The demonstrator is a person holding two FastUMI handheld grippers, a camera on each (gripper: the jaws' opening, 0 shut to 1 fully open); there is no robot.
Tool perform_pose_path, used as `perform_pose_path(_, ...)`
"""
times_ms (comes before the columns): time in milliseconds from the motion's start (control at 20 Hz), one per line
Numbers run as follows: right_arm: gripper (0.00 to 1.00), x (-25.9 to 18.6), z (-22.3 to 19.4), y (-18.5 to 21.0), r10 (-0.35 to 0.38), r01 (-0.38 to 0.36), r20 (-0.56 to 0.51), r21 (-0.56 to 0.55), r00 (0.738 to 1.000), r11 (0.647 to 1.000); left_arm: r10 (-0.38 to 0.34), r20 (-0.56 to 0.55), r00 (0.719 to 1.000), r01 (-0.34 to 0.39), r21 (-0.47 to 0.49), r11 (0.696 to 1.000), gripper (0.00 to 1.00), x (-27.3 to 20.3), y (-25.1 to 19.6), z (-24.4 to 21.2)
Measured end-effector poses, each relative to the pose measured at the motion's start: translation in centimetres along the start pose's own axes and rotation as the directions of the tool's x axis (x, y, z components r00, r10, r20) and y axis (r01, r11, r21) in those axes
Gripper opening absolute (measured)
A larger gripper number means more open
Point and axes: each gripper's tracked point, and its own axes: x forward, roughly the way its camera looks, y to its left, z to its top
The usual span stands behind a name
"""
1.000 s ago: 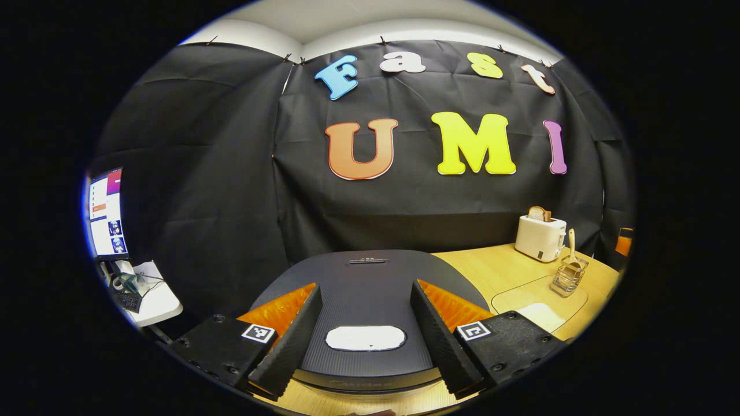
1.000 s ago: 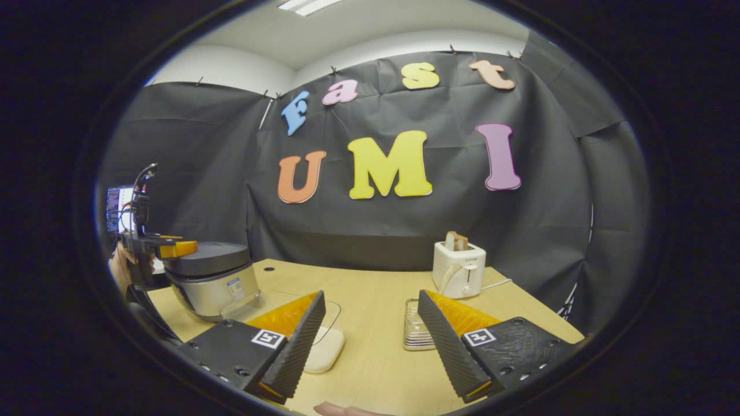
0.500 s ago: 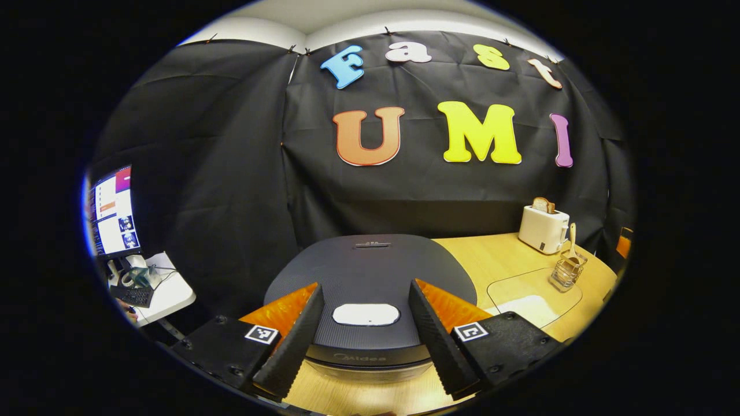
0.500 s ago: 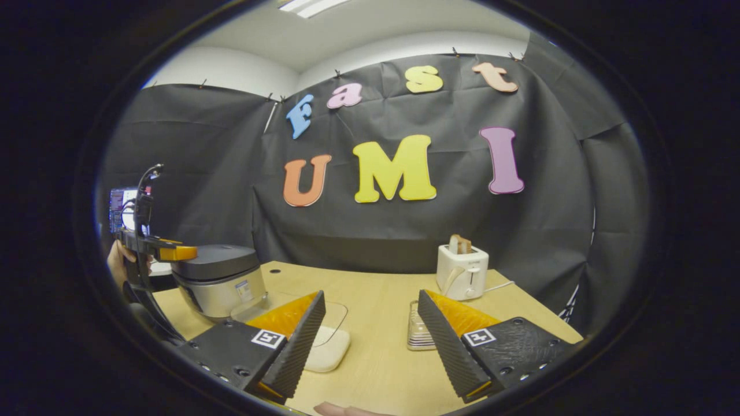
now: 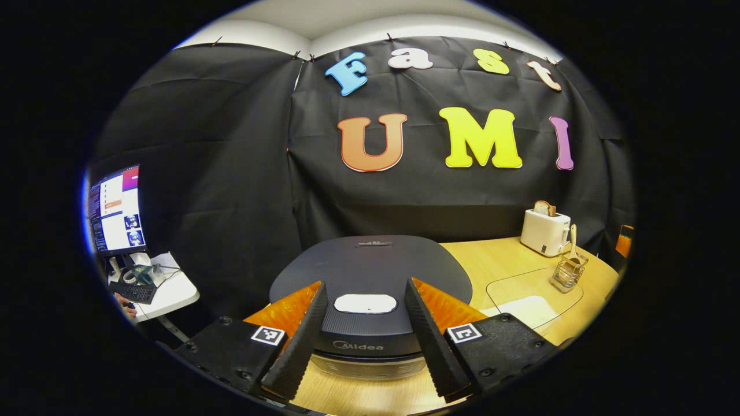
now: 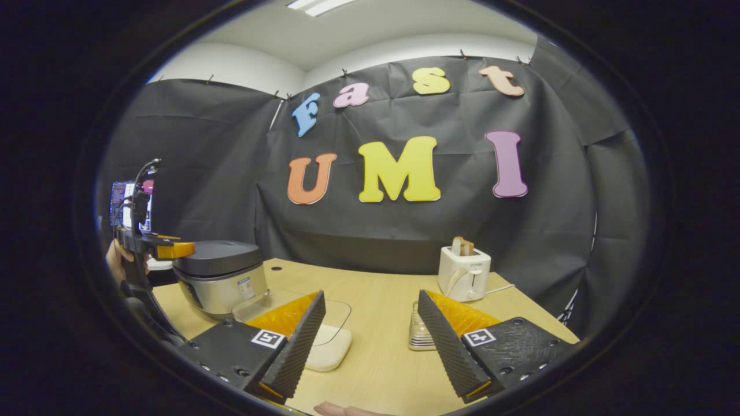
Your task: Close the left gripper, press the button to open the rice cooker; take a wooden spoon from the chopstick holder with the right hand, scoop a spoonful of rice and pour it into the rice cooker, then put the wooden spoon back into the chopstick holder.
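Observation:
The rice cooker [image 5: 370, 263] has a dark lid that lies shut, with a white oval button [image 5: 365, 303] near its front edge. My left gripper [image 5: 364, 284] hovers open in front of and above the cooker, its fingers framing the button without touching it. Far right, a wire chopstick holder [image 5: 568, 274] holds the wooden spoon [image 5: 572, 238] upright. A clear dish of white rice [image 5: 529, 309] lies between cooker and holder. My right gripper [image 6: 371, 294] is open and holds nothing above the table, with the rice dish [image 6: 329, 345] and the holder [image 6: 417, 329] just beyond its fingers. The left gripper [image 6: 167, 250] shows at the cooker [image 6: 222, 280].
A white toaster [image 5: 544, 231] with toast stands at the back right of the wooden table [image 6: 370, 283], with its cord trailing right. A monitor [image 5: 114, 209] and a small side table with clutter stand far left. A hand [image 6: 114, 257] holds the left gripper.
My left gripper has drawn back from the cooker, so the lid looks smaller and the cooker's front face shows. Its fingers have narrowed slightly. The right gripper has barely shifted.

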Motion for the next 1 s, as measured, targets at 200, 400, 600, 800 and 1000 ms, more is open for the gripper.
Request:
perform_pose_path(200,0.96,0.1,-0.2,0.3,0.006,-0.006,-0.009,-0.001,1.0,1.0,0.008,0.008,1.0,-0.008,-0.002,1.0,0.84,-0.1,-0.2,-0.6)
perform_pose_path(400,0.96,-0.2,0.1,0.2,-0.003,0.003,0.003,-0.011,1.0,1.0,0.005,0.03,1.0,-0.005,0.013,1.0,0.83,-0.1,-0.2,-0.4)
perform_pose_path(600,0.96,-0.5,0.3,0.5,-0.009,0.009,0.008,-0.02,1.0,1.0,-0.007,0.006,1.0,0.007,0.004,1.0,0.82,-0.5,-0.5,-0.1)
perform_pose_path(800,0.96,-1.1,1.0,0.7,-0.025,0.025,0.016,-0.011,1.0,1.0,0.049,0.051,0.998,-0.05,0.028,0.998,0.82,-2.1,-0.9,2.0)
perform_pose_path(1000,0.95,-1.8,1.2,0.8,-0.045,0.045,0.012,-0.005,0.999,0.999,0.01,0.082,0.997,-0.012,0.024,1.0,0.81,-4.8,-4.6,4.2)
